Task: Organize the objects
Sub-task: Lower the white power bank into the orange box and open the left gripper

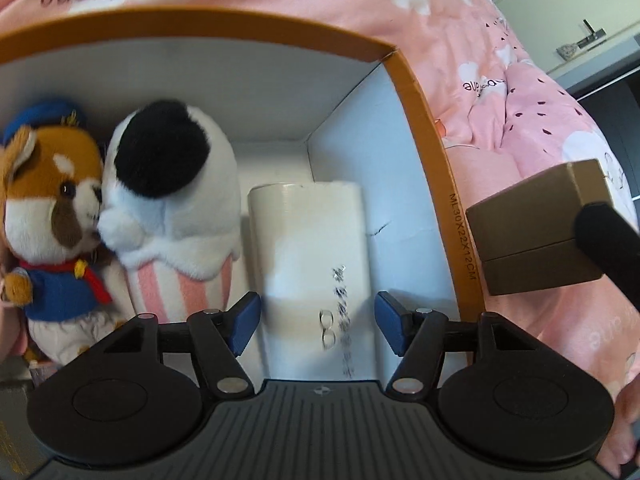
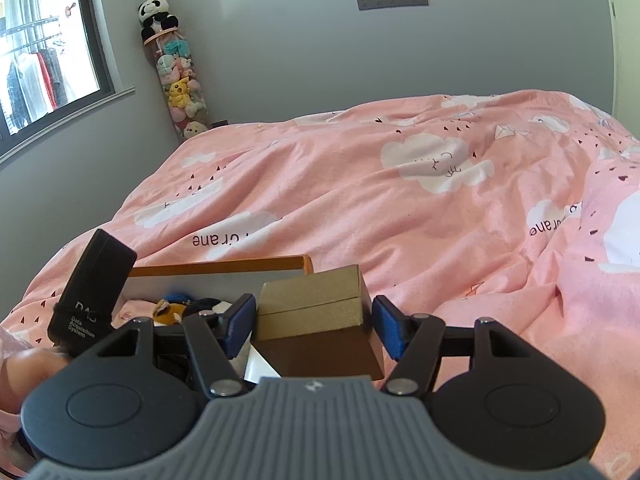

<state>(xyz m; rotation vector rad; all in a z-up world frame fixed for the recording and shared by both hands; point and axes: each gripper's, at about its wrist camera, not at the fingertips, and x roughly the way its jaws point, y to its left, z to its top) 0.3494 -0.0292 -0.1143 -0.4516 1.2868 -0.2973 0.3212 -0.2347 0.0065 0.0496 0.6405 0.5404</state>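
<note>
Cardboard, stiff and light, we judge: our right gripper [image 2: 314,326] clasps the gold box [image 2: 316,312] across its sides. Our left gripper [image 1: 318,330] hangs released over the white case [image 1: 308,248].

Between the blue pads of the left gripper [image 1: 318,330] lies a white case [image 1: 310,248], smooth and glossy like hard plastic, with shiny silver print. Left of it sit two fluffy plush toys, a fox [image 1: 52,216] and a black-and-white one [image 1: 176,200]. The box [image 1: 424,128] around them is matt cardboard, orange outside, white inside. Between the right gripper's [image 2: 314,326] pads is a gold box [image 2: 316,312] of faintly grainy, dull-sheen card. Beyond it spreads a soft pink cotton-like quilt [image 2: 400,208], creased. Both grippers look matt black plastic with small metal pins.
</note>
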